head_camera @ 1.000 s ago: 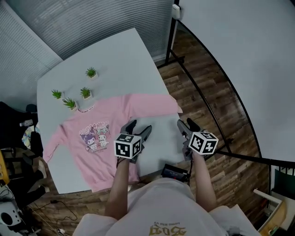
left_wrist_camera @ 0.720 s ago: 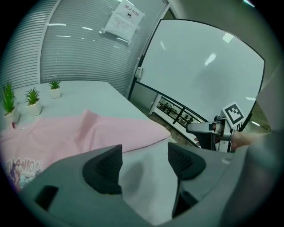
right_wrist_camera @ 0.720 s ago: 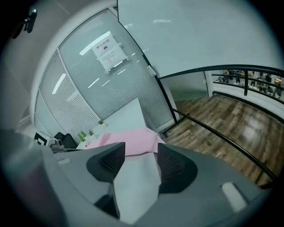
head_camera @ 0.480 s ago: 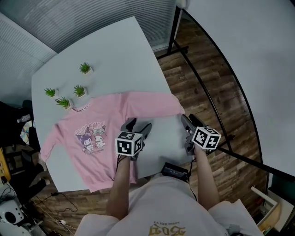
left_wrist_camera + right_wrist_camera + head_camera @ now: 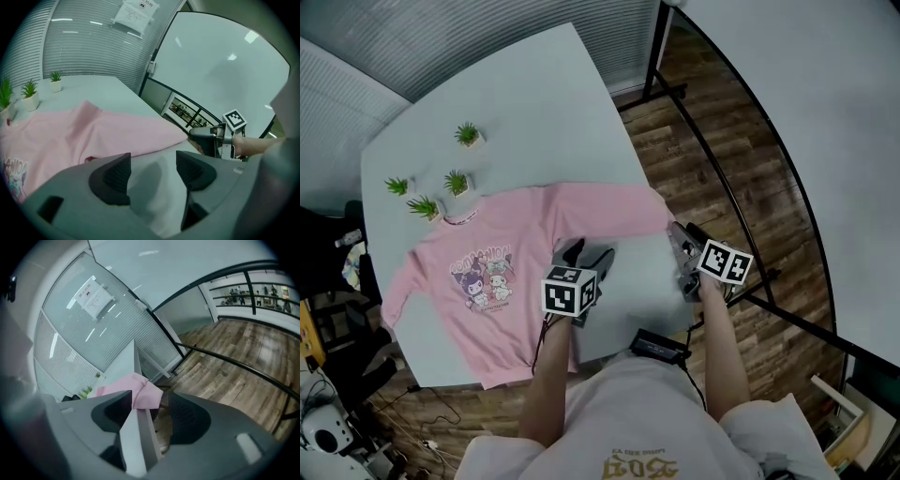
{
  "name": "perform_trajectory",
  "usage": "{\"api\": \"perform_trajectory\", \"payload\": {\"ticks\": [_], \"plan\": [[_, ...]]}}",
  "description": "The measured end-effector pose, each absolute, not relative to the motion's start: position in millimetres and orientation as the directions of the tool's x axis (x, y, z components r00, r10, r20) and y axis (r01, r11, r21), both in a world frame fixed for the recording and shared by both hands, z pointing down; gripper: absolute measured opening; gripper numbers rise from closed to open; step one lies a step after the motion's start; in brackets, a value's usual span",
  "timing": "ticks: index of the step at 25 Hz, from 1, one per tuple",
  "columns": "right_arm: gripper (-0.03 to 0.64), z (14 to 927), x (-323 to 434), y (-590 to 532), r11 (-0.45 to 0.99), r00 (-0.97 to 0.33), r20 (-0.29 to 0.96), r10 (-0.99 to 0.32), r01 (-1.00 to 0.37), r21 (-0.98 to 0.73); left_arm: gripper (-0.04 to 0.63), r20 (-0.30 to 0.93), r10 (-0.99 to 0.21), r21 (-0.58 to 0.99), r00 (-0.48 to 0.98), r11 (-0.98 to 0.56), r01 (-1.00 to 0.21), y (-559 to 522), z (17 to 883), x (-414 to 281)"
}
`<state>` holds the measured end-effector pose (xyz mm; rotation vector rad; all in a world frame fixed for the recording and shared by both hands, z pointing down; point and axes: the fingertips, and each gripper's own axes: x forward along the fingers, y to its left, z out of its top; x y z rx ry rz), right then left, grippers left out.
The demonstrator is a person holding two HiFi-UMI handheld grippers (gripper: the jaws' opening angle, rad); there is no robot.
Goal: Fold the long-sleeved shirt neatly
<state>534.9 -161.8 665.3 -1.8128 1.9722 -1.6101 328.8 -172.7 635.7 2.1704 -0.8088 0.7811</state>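
Long-sleeved shirt (image 5: pixel 492 272), pink with a cartoon print on the chest, lies spread front-up on the grey tabletop (image 5: pixel 544 103). Its collar is beside four small potted plants (image 5: pixel 455 181), and one sleeve stretches out to the tabletop's edge. The left hand-held gripper (image 5: pixel 152 161) is poised just beside the shirt's body, below that outstretched sleeve. Its jaws stand wide (they have just eased in a little), with only bare tabletop between them and pink cloth just beyond. The right hand-held gripper (image 5: pixel 149 401) is near the cuff of the same sleeve. Its jaws are wide too (just opened slightly) and straddle the tabletop's edge, gripping no cloth. A person's forearms (image 5: pixel 548 384) carry both.
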Motion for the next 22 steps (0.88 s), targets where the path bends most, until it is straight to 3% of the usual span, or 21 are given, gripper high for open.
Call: {"api": "perform_trajectory", "payload": {"ticks": [9,14,20,22], "plan": [[0.312,678.3,522.0,-168.4,-0.224,-0.441,0.478,-0.760,-0.512,-0.829,0.299,0.727,-0.299,0.387,0.618,-0.565,-0.729,-168.4,638.7,332.4],[0.325,684.3,513.1,-170.9,-0.209,-0.481,0.454,-0.750,-0.480,-0.852,0.293,0.731,-0.305,0.383,0.610,-0.557,-0.737,-171.6,641.4,328.8],[0.229,681.9,516.6,-175.2,-0.192,-0.469,0.431,-0.771,-0.474,-0.859,0.284,0.749,-0.307,0.359,0.587,-0.556,-0.749,-173.3,646.9,323.9],[0.113,679.9,520.1,-174.3,-0.196,-0.445,0.443,-0.778,-0.498,-0.844,0.281,0.756,-0.321,0.331,0.571,-0.565,-0.756,-175.8,647.2,321.7]]}}
